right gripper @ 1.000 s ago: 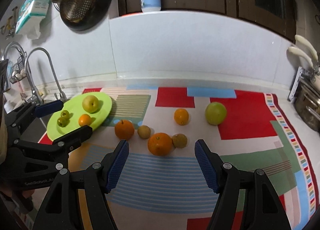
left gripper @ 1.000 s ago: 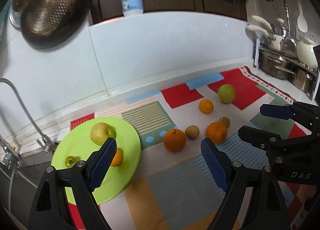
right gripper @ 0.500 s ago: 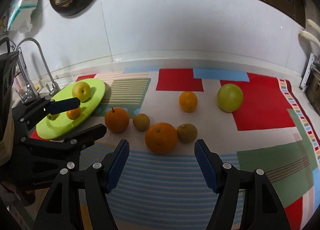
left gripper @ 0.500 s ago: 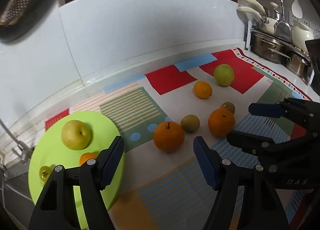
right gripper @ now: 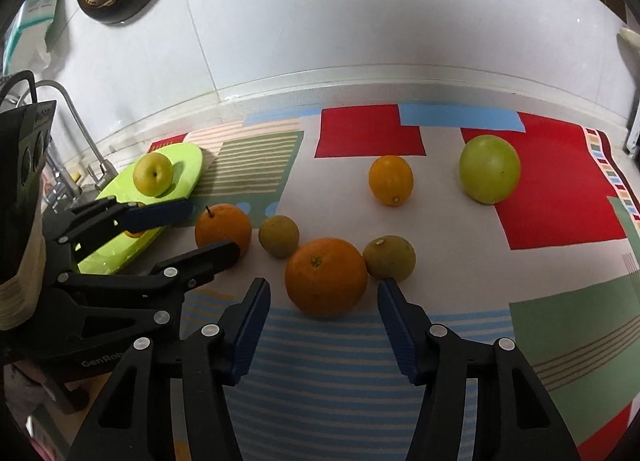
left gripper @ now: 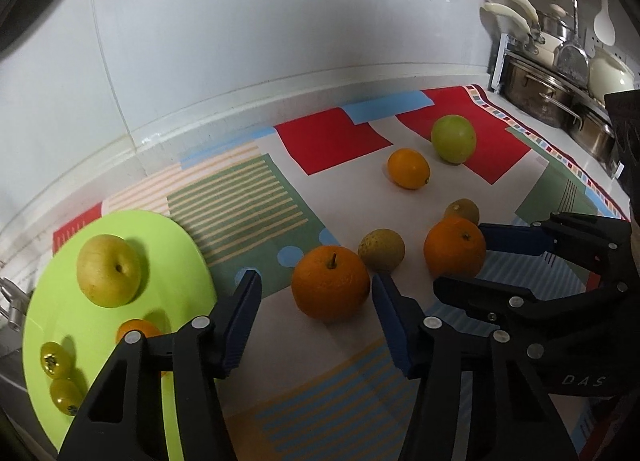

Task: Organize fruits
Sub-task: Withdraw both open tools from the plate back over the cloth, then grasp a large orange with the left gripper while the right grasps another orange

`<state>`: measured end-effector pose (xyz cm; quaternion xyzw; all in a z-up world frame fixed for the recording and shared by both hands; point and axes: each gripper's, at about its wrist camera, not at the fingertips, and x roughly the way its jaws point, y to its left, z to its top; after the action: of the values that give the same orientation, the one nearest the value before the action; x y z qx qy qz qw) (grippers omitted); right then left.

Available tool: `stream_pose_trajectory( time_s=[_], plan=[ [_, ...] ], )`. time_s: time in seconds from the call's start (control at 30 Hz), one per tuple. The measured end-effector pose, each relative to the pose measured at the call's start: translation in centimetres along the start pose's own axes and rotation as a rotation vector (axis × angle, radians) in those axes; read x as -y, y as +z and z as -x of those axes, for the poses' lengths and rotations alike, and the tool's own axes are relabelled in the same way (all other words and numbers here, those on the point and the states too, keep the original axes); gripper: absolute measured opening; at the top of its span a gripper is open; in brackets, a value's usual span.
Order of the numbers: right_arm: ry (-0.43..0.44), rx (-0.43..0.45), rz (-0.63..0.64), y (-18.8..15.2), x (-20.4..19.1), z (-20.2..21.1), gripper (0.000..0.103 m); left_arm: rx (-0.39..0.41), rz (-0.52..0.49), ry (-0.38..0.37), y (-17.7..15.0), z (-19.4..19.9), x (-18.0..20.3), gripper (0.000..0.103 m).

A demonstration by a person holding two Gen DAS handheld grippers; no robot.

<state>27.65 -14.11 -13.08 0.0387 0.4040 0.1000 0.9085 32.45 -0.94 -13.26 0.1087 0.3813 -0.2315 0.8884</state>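
right tongs [left gripper: 460, 257] body: "DAS" | left tongs [right gripper: 200, 231] body: "GenRob", cut off

Both tongs [left gripper: 316, 319] [right gripper: 322, 319] agape, low.

The left wrist camera sits low and close over the front part of the desk [left gripper: 560, 149], looking along the left hand-held gripper [left gripper: 316, 317] toward the back wall; the green plate [left gripper: 176, 245] lies at the left edge of its view. The right wrist camera sits just to its right, equally low and near, looking along the right hand-held gripper [right gripper: 322, 321] toward the same wall. Both views share the middle of the patterned mat [right gripper: 460, 229] with the loose fruits and the plate [right gripper: 188, 169], and each view catches the other gripper at its side.
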Motion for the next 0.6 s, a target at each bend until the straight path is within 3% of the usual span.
stream_pose_trajectory(
  time_s=[0.13, 0.27, 0.6],
  plan=[
    [-0.005, 0.003, 0.005, 0.3, 0.0, -0.3, 0.056, -0.023, 0.018, -0.018, 0.1, -0.5, -0.1, 0.051],
    [0.007, -0.012, 0.000, 0.4, 0.2, -0.7, 0.045, -0.030, 0.026, -0.030, 0.1, -0.7, 0.1, 0.041],
    [-0.007, 0.008, 0.019, 0.0, -0.1, 0.5, 0.044, -0.013, 0.073, 0.014, -0.4, 0.9, 0.5, 0.041]
  ],
)
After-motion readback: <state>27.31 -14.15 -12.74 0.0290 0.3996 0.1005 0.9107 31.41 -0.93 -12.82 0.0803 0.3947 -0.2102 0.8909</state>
